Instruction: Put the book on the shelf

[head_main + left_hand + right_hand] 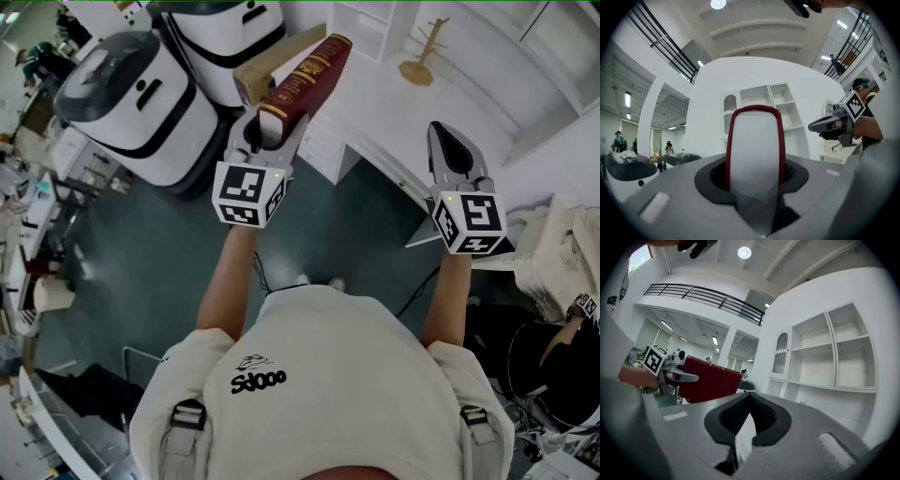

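Observation:
A dark red hardcover book (305, 80) with gold print on its spine is held up in the air, and my left gripper (265, 131) is shut on its lower end. In the left gripper view the book's page edge (754, 154) fills the space between the jaws. The white shelf unit (771, 110) with open compartments stands ahead of it. My right gripper (453, 150) hangs to the right of the book, its jaws together with nothing between them. The right gripper view shows the book's red cover (710, 380) at the left and the shelf (829, 352) at the right.
Two large white and grey machines (141, 98) stand on the floor at the left. A white counter (469, 103) with a small wooden stand (419, 56) runs along the right. A person in black (553, 347) is at the lower right.

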The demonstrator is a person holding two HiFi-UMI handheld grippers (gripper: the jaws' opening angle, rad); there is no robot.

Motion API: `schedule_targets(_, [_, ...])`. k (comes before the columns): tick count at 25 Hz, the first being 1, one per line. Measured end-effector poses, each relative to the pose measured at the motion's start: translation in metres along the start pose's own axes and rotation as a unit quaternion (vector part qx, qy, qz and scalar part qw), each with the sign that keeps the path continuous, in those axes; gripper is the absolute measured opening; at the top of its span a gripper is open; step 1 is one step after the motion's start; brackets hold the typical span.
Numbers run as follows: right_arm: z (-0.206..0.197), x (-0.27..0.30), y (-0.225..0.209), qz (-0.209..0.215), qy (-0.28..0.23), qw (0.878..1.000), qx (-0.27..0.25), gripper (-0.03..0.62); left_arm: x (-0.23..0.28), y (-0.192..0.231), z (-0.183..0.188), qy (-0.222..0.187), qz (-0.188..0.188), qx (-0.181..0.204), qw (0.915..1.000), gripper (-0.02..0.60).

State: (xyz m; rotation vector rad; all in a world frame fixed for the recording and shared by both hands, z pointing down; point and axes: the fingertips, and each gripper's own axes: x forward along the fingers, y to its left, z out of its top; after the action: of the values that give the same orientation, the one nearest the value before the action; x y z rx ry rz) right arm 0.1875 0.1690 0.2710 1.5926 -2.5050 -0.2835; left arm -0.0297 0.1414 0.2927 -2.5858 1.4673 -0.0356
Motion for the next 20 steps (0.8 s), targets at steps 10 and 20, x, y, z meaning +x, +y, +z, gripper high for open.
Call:
schedule_targets(10, [-0.008, 0.018, 0.005, -0.002, 0.001, 1.000, 0.021, 0.002, 0.008, 0.013, -0.009, 0.010, -0.008, 0.003, 0.9999, 0.225])
schedule_targets(20, [-0.001, 0.055, 0.026, -0.019, 0.006, 0.999, 0.038, 0.002, 0.006, 0.064, -0.019, 0.003, -0.013, 0.000, 0.9999, 0.225])
